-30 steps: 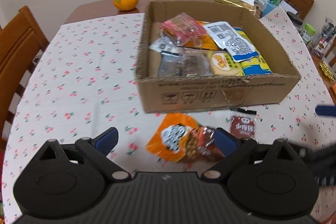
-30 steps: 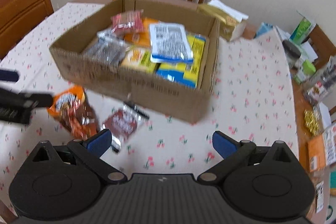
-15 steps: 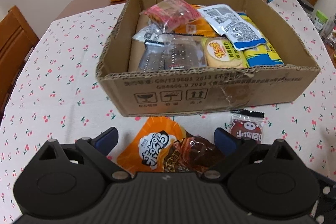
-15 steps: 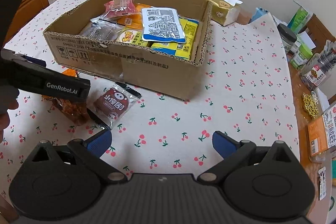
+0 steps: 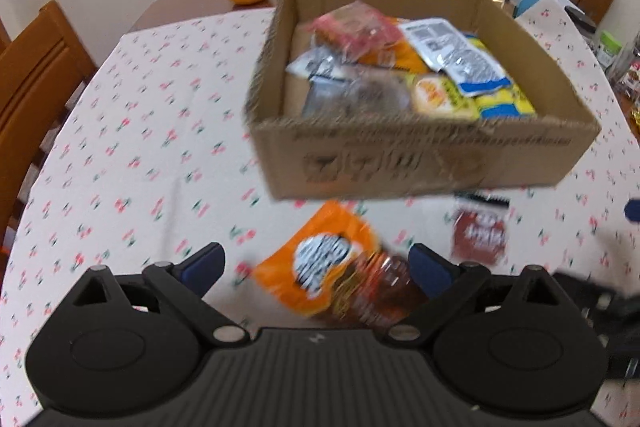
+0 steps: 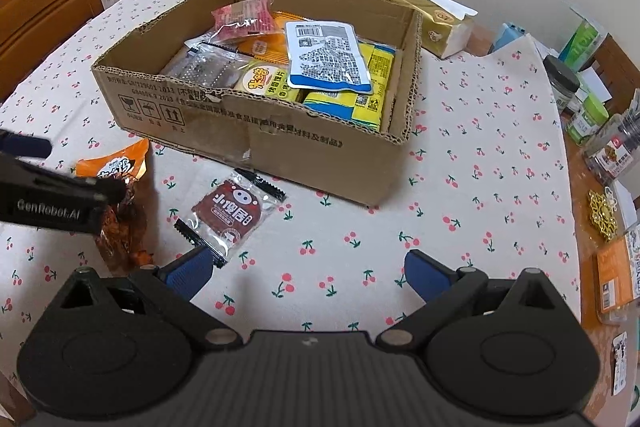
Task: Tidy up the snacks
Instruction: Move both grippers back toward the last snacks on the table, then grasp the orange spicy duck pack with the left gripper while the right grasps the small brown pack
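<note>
Over on the left, the left gripper (image 5: pixel 316 263) hangs with its jaws spread wide — nothing between them — just above an orange snack packet (image 5: pixel 320 259) that lies on the cherry-print tablecloth (image 5: pixel 140 147); that view is blurred, so contact is hard to judge. Beside it lies a dark red packet (image 6: pixel 232 213) with a pig face, close in front of the cardboard box (image 6: pixel 280 131), which already holds a heap of snacks. Farther right, the right gripper (image 6: pixel 308 273) is likewise parted and empty, over bare cloth — its left finger (image 6: pixel 188 267) seems to overlap the red packet's corner.
</note>
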The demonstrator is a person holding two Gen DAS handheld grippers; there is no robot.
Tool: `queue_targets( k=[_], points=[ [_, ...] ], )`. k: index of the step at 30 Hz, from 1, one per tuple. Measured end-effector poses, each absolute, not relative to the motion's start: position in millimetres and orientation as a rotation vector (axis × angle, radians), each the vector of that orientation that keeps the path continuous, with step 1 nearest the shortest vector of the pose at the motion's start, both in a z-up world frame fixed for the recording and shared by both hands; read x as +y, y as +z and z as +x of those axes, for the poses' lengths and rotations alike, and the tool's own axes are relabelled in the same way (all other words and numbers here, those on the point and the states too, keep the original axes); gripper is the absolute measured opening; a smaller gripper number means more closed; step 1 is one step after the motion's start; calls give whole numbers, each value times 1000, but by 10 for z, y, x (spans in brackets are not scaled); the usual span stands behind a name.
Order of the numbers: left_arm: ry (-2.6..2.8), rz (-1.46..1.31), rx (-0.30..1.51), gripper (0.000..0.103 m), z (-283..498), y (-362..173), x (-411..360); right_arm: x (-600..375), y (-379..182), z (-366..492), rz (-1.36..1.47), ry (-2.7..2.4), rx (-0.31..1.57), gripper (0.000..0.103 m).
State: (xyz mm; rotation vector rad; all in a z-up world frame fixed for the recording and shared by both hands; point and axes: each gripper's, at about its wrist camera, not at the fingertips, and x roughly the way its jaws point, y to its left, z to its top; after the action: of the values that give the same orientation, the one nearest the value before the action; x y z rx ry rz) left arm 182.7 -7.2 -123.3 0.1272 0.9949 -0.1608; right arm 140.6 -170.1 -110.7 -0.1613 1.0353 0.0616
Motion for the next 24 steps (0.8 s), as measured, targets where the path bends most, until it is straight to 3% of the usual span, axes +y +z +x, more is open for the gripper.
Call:
queue_targets(
  k=[7,24],
  points=[
    [-157,239,984,98,1847,-1374,-287,-1699,-1111,1375,-170,60,1039,103],
    [-142,154,1051,95,1454,-1481,200,-1643,-1248,1519,-147,61,1066,103]
  ],
)
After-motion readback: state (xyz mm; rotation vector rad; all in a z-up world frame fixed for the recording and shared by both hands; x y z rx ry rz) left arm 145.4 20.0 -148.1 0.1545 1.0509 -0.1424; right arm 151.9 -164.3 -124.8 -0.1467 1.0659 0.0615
